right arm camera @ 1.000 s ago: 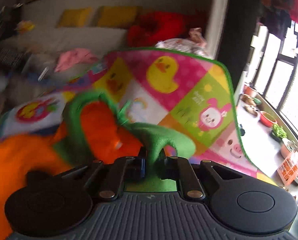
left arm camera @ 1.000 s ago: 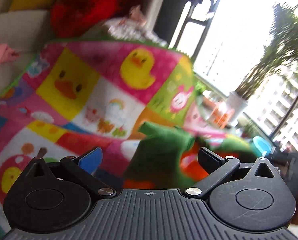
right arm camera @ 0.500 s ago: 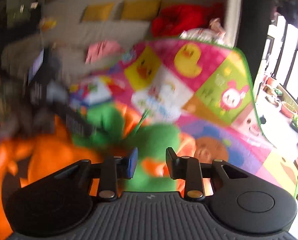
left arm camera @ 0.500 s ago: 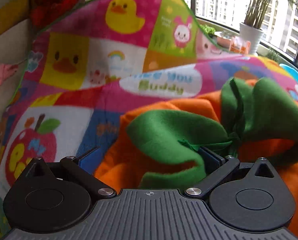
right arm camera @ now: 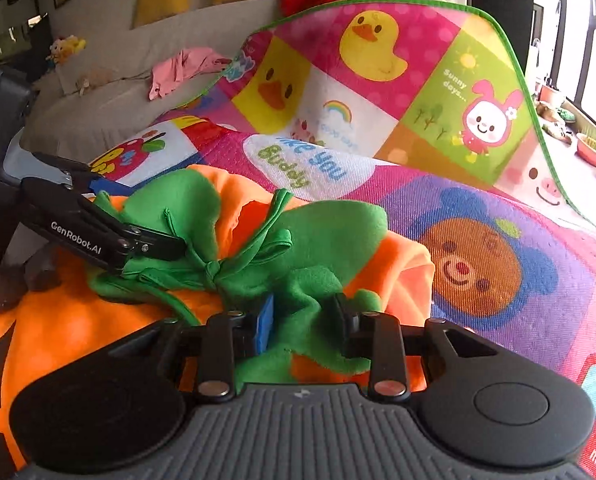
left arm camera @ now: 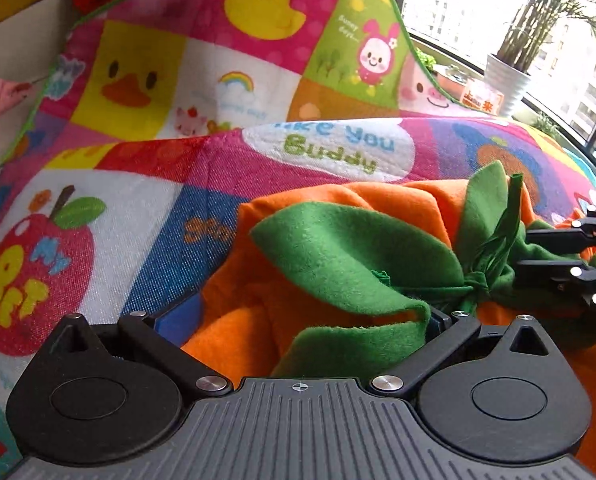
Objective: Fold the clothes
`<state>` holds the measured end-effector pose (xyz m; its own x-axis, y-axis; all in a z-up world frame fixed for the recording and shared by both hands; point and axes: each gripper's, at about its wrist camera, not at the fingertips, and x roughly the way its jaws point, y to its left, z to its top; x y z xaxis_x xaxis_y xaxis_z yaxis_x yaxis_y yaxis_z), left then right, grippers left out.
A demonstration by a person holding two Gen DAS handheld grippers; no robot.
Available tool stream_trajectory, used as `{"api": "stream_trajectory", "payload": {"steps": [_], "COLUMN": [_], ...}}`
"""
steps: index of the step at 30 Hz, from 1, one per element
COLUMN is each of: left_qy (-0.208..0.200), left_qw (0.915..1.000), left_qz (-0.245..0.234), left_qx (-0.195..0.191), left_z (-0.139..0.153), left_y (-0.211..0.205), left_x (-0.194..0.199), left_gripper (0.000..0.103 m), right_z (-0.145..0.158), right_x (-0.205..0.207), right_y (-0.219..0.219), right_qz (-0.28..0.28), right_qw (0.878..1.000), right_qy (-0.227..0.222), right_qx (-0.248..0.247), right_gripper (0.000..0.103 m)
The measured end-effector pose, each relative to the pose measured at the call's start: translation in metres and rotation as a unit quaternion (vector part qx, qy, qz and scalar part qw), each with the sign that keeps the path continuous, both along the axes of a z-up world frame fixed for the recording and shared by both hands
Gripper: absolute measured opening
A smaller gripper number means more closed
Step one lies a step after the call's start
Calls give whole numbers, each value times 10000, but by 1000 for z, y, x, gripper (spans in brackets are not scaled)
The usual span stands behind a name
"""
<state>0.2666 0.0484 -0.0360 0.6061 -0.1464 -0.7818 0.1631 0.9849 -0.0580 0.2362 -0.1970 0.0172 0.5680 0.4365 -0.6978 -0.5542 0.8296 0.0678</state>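
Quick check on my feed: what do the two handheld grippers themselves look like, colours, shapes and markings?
Both are black plastic with a ribbed grey base, round side housings and silver pivot screws. The left gripper and the right gripper each have a blue pad on one finger. White "GenRobot.AI" lettering runs along the left one's side.

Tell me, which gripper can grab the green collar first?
Probably right: the right gripper has the collar between its open fingers. The left gripper gapes wider, collar draped over one finger.

Right tool (right arm camera: 302, 322) opened, garment (right arm camera: 326, 236) dropped.
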Motion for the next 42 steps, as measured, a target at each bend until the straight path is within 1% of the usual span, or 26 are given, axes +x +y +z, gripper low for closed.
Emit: {"api": "stream_trajectory", "payload": {"steps": [9, 12, 14, 17, 18, 19, 20, 22, 23, 24, 26, 29, 30, 32, 33, 35, 36, 37, 38, 40, 42], "left_qy": [-84, -71, -255, -744, -835, -903, -898, -694, -579, -486, -322, -34, 32, 157, 208, 310, 312, 289, 266, 212, 140], "left_qw": [10000, 9998, 9992, 9956, 9935, 9909, 9877, 9830, 9802, 9803, 9837, 9850, 9851, 9851, 9849, 9845, 9849, 9854, 9860, 9873, 9889], "left_qz": [-39, -31, -10, -94, -155, -232, -342, -648, -806, -859, -864, -694, -635, -551, -533, -497, -510, -537, -564, -604, -614], "left_qx": [-35, -163, -314, -569, -755, -973, -1234, -1571, -1716, -1709, -1546, -1582, -1597, -1622, -1632, -1651, -1627, -1587, -1546, -1455, -1344], "left_z": [0, 8, 23, 55, 64, 73, 78, 76, 73, 68, 53, 34, 30, 21, 18, 11, 9, 10, 10, 10, 9], "left_y": [1, 5, 7, 9, 10, 10, 9, -1, -7, -12, -22, -20, -18, -12, -10, -6, -6, -6, -6, -8, -11], "left_x": [-4, -6, -14, -34, -40, -46, -50, -53, -54, -53, -51, -41, -38, -34, -33, -31, -31, -32, -33, -35, -37], "left_gripper": [103, 103, 103, 103, 103, 103, 103, 103, 103, 103, 101, 98, 97, 86, 85, 83, 83, 83, 83, 84, 84], "right_z": [-4, -1, 4, 26, 35, 40, 45, 44, 38, 32, 20, 0, -5, -11, -13, -16, -13, -9, 3, 27, 55], "right_x": [2, 5, 5, 5, 6, 11, 15, 33, 41, 50, 61, 79, 83, 90, 93, 99, 98, 96, 86, 67, 33], "right_y": [-4, -5, -10, -29, -36, -45, -54, -68, -70, -72, -69, -65, -60, -46, -40, -31, -27, -23, -21, -19, -24], "right_qz": [-114, -148, -243, -440, -527, -645, -763, -1010, -1108, -1205, -1378, -1439, -1418, -1323, -1281, -1214, -1141, -1063, -915, -618, -307], "right_qw": [9997, 9995, 9990, 9972, 9961, 9940, 9915, 9824, 9785, 9741, 9719, 9603, 9591, 9648, 9669, 9666, 9685, 9705, 9735, 9777, 9776], "right_qy": [67, 157, 208, 72, 27, 81, 145, 627, 868, 1098, 1224, 1681, 1751, 1631, 1568, 1543, 1447, 1345, 1156, 777, 472], "right_qx": [196, 242, 303, 593, 713, 877, 1043, 1439, 1506, 1566, 1461, 1698, 1714, 1582, 1551, 1649, 1672, 1696, 1748, 1853, 2029], "right_gripper": [32, 32, 32, 32, 32, 32, 32, 32, 32, 32, 32, 32, 32, 32, 32, 31, 27, 16, 12, 8, 6]}}
